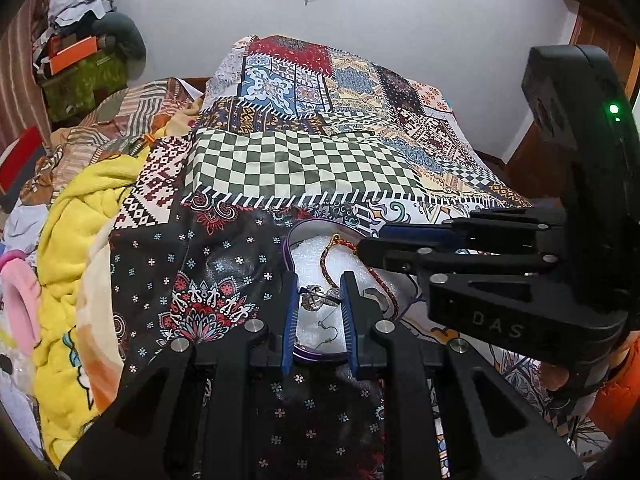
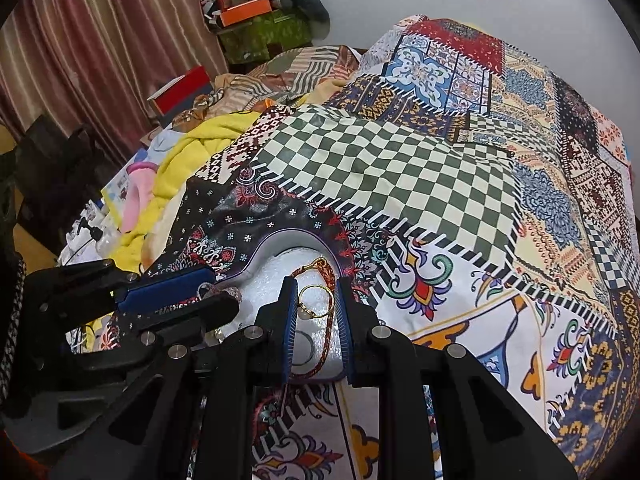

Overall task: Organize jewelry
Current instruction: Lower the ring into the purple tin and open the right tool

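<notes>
Matt printed cloth bedspread (image 1: 304, 160), fluffy yellow blanket (image 1: 80, 216), glossy purple tray rim (image 1: 320, 357) with white foam lining (image 2: 280, 280), shiny gold metal ring (image 2: 316, 302), braided cord bracelet (image 1: 326, 264), matt black plastic gripper (image 1: 318, 304) with ribbed blue pads (image 1: 289, 320)

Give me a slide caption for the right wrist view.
Right gripper straddling a gold ring in a foam-lined tray on a patchwork bedspread.

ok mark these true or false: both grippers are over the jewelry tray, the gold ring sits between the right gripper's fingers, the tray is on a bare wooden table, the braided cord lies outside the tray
1. Both grippers, left gripper and right gripper, are over the jewelry tray: true.
2. The gold ring sits between the right gripper's fingers: true.
3. The tray is on a bare wooden table: false, it lies on a patchwork bedspread.
4. The braided cord lies outside the tray: false, it lies inside it.
</notes>
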Action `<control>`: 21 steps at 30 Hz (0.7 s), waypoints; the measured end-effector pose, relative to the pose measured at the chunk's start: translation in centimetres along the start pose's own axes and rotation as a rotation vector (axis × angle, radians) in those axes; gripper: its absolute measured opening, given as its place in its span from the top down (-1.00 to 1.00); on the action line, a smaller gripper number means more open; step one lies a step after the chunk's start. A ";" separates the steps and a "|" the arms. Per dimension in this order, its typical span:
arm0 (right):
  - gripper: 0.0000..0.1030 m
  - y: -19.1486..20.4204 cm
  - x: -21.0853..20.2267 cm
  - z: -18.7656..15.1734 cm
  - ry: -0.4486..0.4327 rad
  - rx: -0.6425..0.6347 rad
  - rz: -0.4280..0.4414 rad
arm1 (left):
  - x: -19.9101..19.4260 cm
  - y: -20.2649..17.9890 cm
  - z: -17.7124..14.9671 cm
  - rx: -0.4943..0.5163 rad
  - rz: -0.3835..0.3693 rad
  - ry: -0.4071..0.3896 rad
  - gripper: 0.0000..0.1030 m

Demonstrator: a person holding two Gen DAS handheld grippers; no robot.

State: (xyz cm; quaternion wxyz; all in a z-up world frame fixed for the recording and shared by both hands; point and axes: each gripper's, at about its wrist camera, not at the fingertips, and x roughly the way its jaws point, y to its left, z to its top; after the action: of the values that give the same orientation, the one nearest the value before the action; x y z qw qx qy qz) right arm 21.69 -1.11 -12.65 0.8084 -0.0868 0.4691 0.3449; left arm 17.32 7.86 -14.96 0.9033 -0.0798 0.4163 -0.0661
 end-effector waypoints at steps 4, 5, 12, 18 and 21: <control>0.67 0.0 0.5 0.3 0.008 0.003 0.011 | 0.3 0.3 0.1 -0.006 -0.005 0.005 0.62; 0.67 0.1 0.6 0.3 0.010 0.000 0.014 | 0.4 0.3 0.1 -0.006 -0.007 0.007 0.62; 0.67 0.5 0.7 0.3 0.013 -0.016 0.006 | 0.3 0.3 -0.1 -0.002 -0.011 0.007 0.62; 0.67 0.2 0.1 0.6 0.009 0.005 0.010 | -0.1 0.0 0.0 0.010 0.008 0.003 0.62; 0.64 -0.1 -0.5 0.6 0.003 0.020 0.010 | -0.5 0.0 0.1 0.012 0.018 -0.001 0.62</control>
State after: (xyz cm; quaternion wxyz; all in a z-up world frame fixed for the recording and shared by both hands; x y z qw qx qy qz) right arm 22.04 -1.18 -11.91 0.8067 -0.0767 0.4743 0.3441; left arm 17.08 7.98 -14.57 0.9046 -0.0709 0.4161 -0.0604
